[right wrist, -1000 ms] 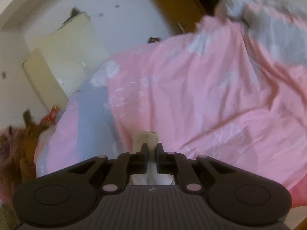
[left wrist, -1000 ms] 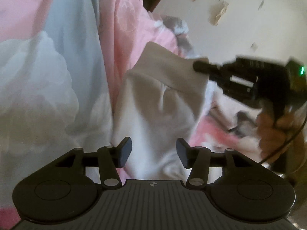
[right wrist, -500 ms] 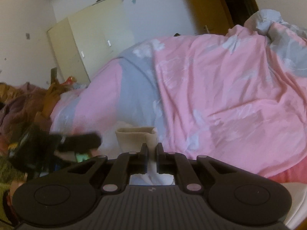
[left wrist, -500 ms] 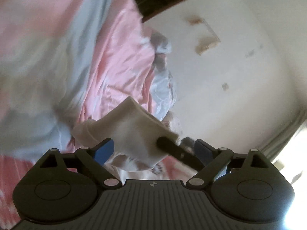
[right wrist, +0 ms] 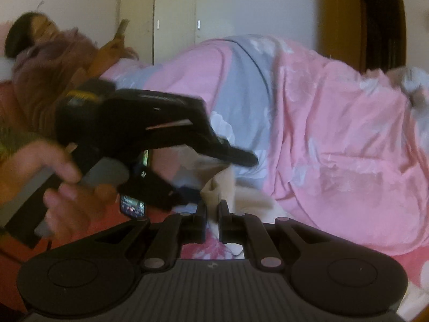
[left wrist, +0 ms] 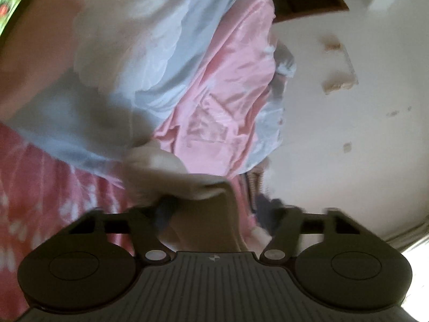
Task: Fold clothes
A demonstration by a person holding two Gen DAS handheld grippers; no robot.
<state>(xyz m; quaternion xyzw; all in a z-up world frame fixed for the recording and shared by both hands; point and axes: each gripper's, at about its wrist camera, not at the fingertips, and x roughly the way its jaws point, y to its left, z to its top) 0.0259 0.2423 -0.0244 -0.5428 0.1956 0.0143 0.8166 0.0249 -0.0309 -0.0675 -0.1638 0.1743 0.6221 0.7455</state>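
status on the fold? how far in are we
Early. Done: nothing visibly folded or stacked. In hand: the right tongs are shut on the cream knit garment, holding it above the pink and grey floral duvet. The left tongs are closing with that garment's cloth between them, though blur hides whether the pads press it yet. Left: the folds themselves and setting it down.

Ahead of you a pink and grey-blue quilt (right wrist: 335, 134) lies heaped across the bed, filling the view from twelve to three o'clock. Beyond it at twelve stands a cream wardrobe (right wrist: 174, 16) against the white wall (left wrist: 348, 134). At one o'clock a dark doorway (right wrist: 383, 26) opens. At ten o'clock a person (right wrist: 45, 61) reclines, holding a phone (right wrist: 122, 28).
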